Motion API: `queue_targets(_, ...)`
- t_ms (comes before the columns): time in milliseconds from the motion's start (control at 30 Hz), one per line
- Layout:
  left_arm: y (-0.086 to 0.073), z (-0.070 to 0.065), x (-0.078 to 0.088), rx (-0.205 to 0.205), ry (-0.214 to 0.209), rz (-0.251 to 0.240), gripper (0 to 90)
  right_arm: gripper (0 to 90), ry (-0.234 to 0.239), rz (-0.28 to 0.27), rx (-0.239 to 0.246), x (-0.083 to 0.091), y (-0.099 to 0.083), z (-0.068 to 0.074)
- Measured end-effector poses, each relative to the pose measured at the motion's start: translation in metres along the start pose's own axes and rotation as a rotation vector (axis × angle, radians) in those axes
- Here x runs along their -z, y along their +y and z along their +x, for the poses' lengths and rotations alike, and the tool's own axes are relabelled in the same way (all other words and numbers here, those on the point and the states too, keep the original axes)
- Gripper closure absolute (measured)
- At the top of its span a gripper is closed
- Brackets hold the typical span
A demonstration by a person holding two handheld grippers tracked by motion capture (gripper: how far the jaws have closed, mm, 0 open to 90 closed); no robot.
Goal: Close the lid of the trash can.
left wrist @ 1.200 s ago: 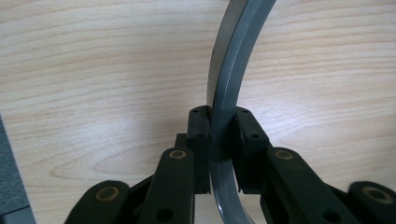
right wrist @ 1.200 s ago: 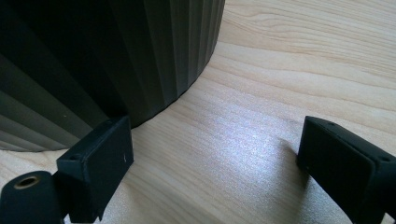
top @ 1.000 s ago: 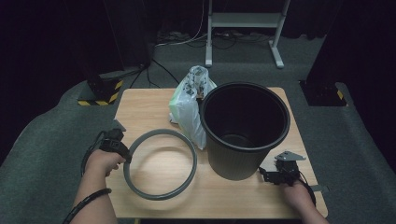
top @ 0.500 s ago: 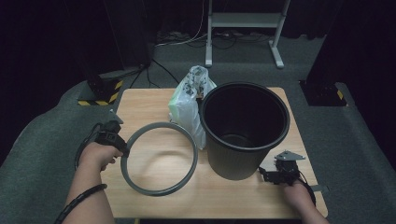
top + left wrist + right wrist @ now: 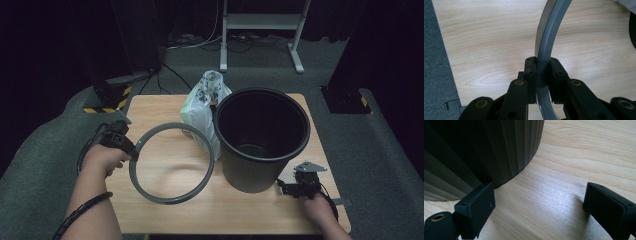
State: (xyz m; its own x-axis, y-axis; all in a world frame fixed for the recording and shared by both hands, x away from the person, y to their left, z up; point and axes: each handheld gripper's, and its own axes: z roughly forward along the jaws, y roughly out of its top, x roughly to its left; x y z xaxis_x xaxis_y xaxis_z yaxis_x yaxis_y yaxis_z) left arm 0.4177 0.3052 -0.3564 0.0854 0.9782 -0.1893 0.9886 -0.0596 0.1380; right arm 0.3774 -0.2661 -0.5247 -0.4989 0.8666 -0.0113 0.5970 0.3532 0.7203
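A grey plastic ring (image 5: 172, 162) hangs tilted over the left half of the wooden table (image 5: 165, 110), its far edge raised. My left gripper (image 5: 131, 149) is shut on the ring's left rim; in the left gripper view both pads clamp the grey band (image 5: 546, 50) above the wood. A black ribbed bin (image 5: 262, 137) stands upright at the right. My right gripper (image 5: 286, 187) rests low on the table by the bin's front base, open, its fingers (image 5: 477, 206) wide apart with bare wood between and the bin wall (image 5: 486, 150) just ahead.
A white plastic bag (image 5: 205, 107) with dark print stands against the bin's left side, behind the ring. A white metal stand (image 5: 260, 22) and cables are on the grey floor beyond the table. The table's left edge (image 5: 445, 57) lies close to my left gripper.
My left hand has lifted the ring off the table and tilted it up, moving a little left. The right gripper and the bin have stayed put.
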Motion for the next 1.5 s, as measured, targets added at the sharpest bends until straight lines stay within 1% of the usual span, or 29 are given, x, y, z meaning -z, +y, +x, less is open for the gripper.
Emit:
queue_targets(33,0.001,0.0,0.002,0.004,-0.009,-0.004,78.6,9.9,0.0,0.0,0.0,0.0,0.0,0.0)
queue_targets(267,0.003,-0.004,0.013,-0.004,-0.005,-0.01,78.5,9.9,0.0,0.001,-0.001,0.0,0.0,0.0)
queue_targets(400,0.003,-0.005,0.02,-0.005,-0.01,-0.011,78.5,9.9,0.0,0.0,0.0,0.0,0.0,0.0)
queue_targets(567,0.004,-0.004,0.028,0.007,-0.029,-0.023,78.5,9.9,0.0,0.0,0.0,0.0,0.0,0.0)
queue_targets(900,0.007,-0.006,0.041,0.008,-0.038,-0.037,78.5,9.9,0.0,0.0,0.0,0.0,0.0,0.0)
queue_targets(967,0.008,-0.006,0.045,0.006,-0.051,-0.047,78.5,9.9,0.0,0.001,-0.001,0.0,0.0,0.0)
queue_targets(1067,0.008,-0.006,0.048,0.011,-0.057,-0.051,78.5,9.9,0.0,0.001,-0.001,0.0,0.0,0.0)
queue_targets(1233,0.009,-0.006,0.055,0.013,-0.057,-0.06,78.5,9.9,0.0,0.0,0.0,0.0,0.0,0.0)
queue_targets(1500,0.009,-0.005,0.072,0.017,-0.052,-0.084,78.5,9.9,0.0,0.001,-0.002,0.0,0.0,0.0)
